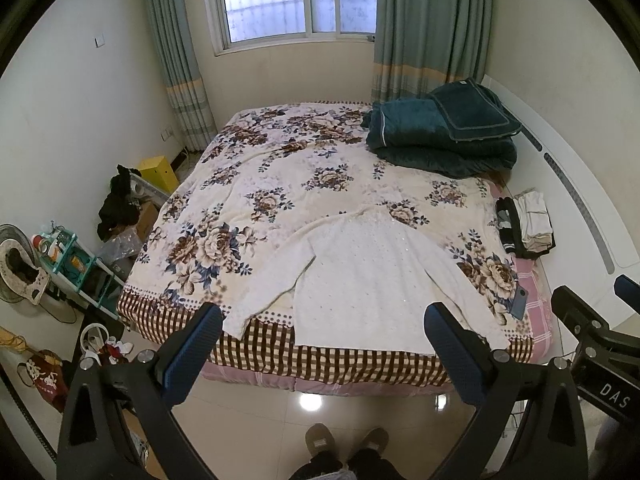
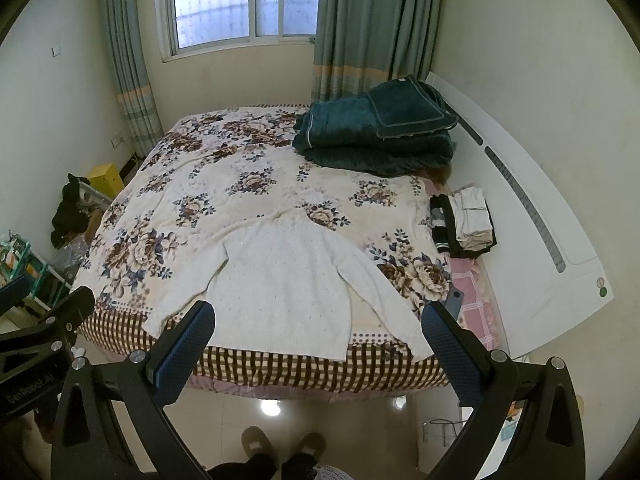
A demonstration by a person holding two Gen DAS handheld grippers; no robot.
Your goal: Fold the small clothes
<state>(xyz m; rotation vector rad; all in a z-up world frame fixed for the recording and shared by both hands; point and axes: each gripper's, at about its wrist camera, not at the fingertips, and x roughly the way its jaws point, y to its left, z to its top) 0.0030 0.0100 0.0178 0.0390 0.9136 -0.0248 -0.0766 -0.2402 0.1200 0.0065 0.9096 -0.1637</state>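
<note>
I am holding both tools back from the bed (image 1: 192, 312). The left gripper (image 1: 324, 326) and right gripper (image 2: 318, 322) are hanging low in frame with fingers spread wide and carrying nothing, probably ahead of a first grab. The white sweater (image 1: 360, 280) is lying flat at lower centre, sleeves fanned out and hem overhanging the checked edge, likely spread for folding. Folded clothes (image 1: 526, 224) are stacking at right of frame, seemingly finished. A phone (image 1: 519, 302) is resting just beside the right-frame sleeve.

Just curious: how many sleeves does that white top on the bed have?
2: the left sleeve angles toward the bed's near-left edge, and the right sleeve angles toward the near-right edge.
</note>
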